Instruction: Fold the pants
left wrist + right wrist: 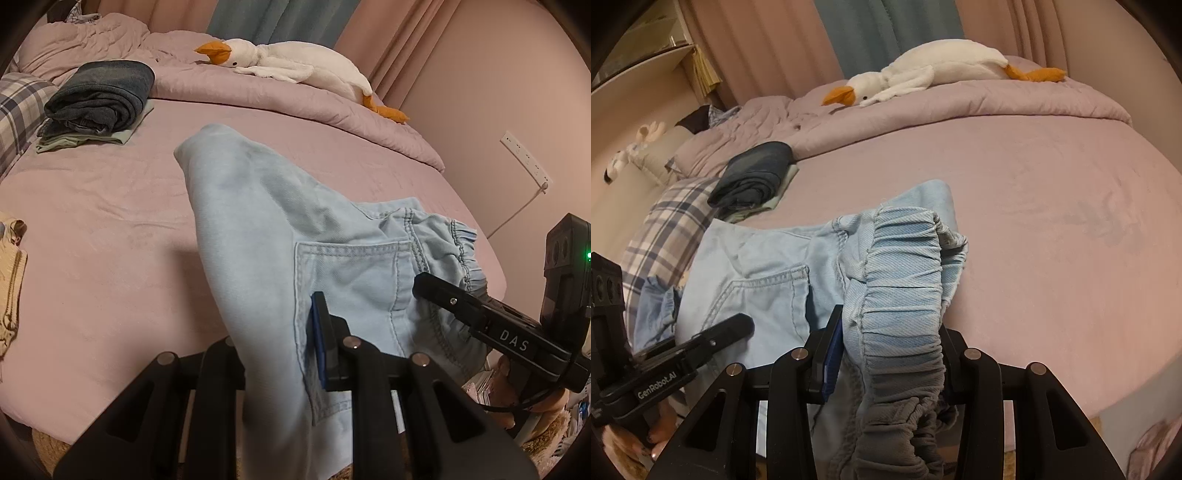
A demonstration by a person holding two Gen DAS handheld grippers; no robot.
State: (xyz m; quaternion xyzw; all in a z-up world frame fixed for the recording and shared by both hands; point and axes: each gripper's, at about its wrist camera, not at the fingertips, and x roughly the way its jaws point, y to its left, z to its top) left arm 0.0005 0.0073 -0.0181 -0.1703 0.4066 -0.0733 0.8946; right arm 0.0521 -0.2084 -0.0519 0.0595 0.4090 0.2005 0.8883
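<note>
Two grippers pinch the pale pants (258,236): left gripper (713,334) reads "GenRobot.AI", right gripper (439,291) "DAS".

One pants (251,229), one plush goose (295,62)

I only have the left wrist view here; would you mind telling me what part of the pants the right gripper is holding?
Observer: The right gripper is shut on the elastic waistband of the light blue pants; the gathered band bunches up between its fingers.

Operator: Thank you. Is anything beside the bed on the far left that I cannot see?

Observer: Yes, a curved white shelf unit stands at the upper left of the right wrist view, beyond the plaid pillow.

Operator: And my own left gripper, how does it look from there?

Observer: The left gripper lies low on the left, over the pants beside the back pocket, with a hand under it.
</note>
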